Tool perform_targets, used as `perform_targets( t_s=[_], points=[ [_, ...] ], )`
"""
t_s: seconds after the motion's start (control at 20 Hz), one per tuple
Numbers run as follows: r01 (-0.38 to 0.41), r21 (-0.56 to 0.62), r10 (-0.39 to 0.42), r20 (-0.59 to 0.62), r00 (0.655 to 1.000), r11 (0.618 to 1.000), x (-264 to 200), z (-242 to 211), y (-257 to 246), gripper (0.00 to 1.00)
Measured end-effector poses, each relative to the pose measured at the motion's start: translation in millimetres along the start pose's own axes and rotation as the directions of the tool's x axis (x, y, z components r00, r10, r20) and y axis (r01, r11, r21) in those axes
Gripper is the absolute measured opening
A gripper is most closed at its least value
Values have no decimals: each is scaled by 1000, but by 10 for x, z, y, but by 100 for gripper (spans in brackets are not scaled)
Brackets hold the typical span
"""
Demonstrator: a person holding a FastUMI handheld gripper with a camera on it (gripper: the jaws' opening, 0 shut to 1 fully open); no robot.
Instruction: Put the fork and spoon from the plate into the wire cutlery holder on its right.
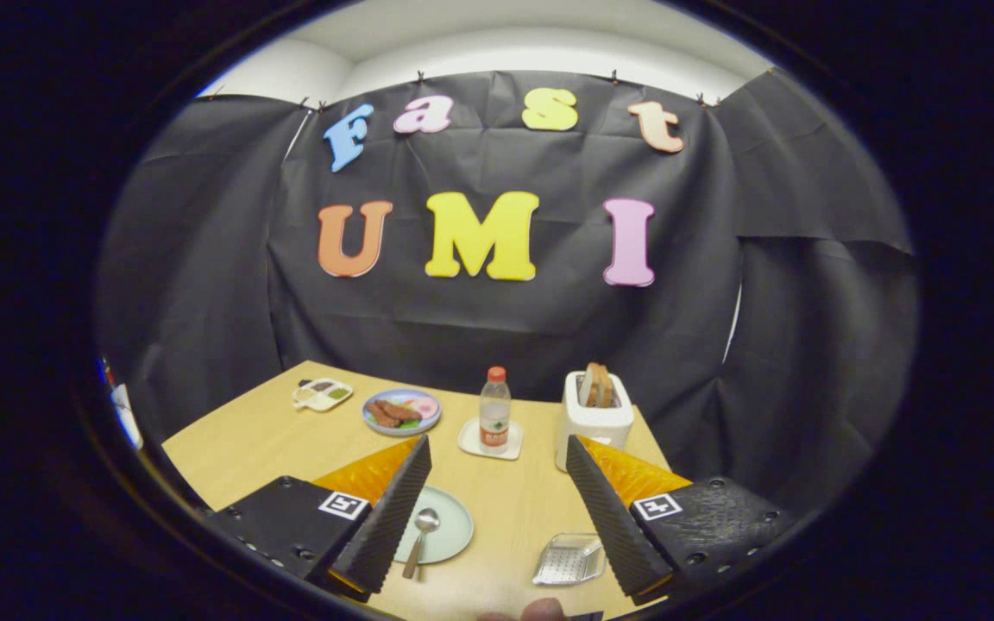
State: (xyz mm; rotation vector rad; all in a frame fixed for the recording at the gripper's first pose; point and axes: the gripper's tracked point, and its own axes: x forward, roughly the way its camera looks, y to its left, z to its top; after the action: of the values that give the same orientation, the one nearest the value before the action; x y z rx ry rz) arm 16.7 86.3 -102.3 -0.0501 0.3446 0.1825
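At far left on the desk (273, 431) sits a small compartment dish (322, 394), then a blue plate of food (402, 411). Lower, beside the left finger (389, 517), lies the pale green plate (454, 526) with the spoon (422, 539) on it; its bowl points up-frame, away from the camera, handle running down toward the near desk edge, long axis nearly parallel to the finger. The fork cannot be made out; it may be hidden behind the left finger. Centre frame, beyond the fingers: a water bottle (494, 412) on a white coaster (490, 440). The tool (497, 496) hovers wide open, holding nothing, fingers well apart above the desk. Right of centre, a white toaster (598, 418) with bread in it; below it, just inside the right finger (613, 517), the wire cutlery holder (569, 559). Risks, as judged: the spoon lies flat on a smooth plate, so closing across the thin handle may slide or flip it, or drag the plate. A low, light holder could tip or shift on insertion. Fork position needs confirming before approach.
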Motion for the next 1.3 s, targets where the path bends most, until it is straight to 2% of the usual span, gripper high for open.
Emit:
perform_targets(
  t_s=[0.25,0.5,0.75,0.85,0.95,1.1,1.15,1.3],
  points=[
    [-44,-19,40,-184,982,999,309,-520,397,95],
    [-52,30,59,-422,905,998,556,-1248,706,96],
    [-27,26,37,-576,817,999,773,-1888,862,96],
    [-9,10,13,-603,798,1000,859,-2043,883,96],
    [-8,-12,-1,-608,794,1000,946,-2140,919,95],
    [-20,-31,-3,-614,789,999,1032,-2257,996,80],
    [-23,-37,-5,-620,784,999,1061,-2318,1018,79],
    [-27,-64,-20,-635,772,998,1093,-2440,1040,49]
  ],
)
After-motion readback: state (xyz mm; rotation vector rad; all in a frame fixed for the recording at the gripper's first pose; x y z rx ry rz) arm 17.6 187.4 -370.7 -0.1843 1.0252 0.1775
